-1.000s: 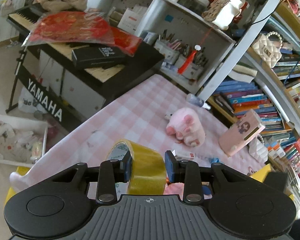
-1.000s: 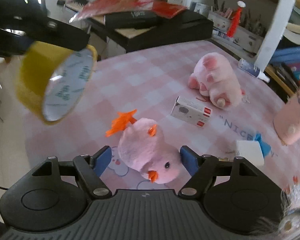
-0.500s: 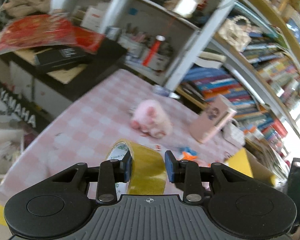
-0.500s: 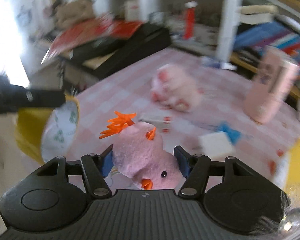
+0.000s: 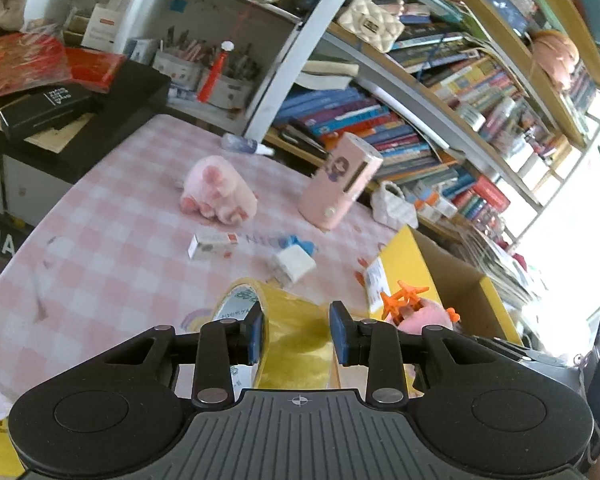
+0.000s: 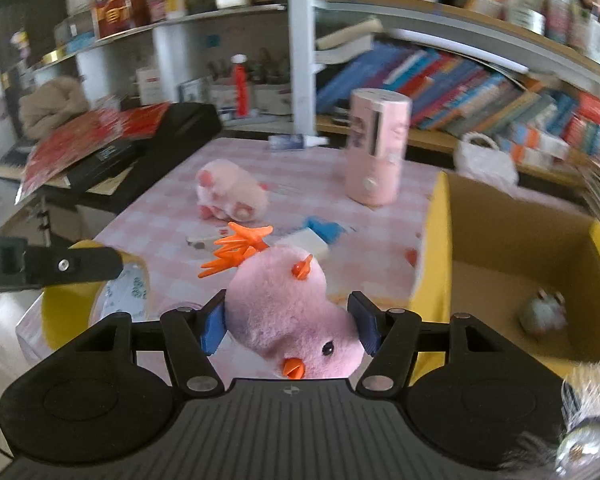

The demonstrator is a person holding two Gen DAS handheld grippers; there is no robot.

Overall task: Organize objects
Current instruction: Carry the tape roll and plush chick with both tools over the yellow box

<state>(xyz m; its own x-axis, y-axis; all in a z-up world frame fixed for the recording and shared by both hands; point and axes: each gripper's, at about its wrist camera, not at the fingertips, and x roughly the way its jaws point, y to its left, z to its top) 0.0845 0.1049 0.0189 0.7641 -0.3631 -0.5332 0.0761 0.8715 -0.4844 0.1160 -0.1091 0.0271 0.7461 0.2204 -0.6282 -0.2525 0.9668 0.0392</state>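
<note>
- yellow tape roll (image 5: 296,336): glossy plastic film, paper inner core
- pink chick plush (image 6: 288,312): fuzzy cloth, with smooth orange plastic bits
- tablecloth (image 5: 112,248): matt checked cloth
- box (image 6: 512,232): plain matt cardboard inside, yellow outside
- gripper bodies: matt black ribbed plastic

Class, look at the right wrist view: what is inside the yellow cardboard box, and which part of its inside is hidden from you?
Inside the yellow cardboard box, one small grey fuzzy object lies on the brown floor, too blurred to identify. The near corner is covered by the gripper body, so anything there cannot be seen.
</note>
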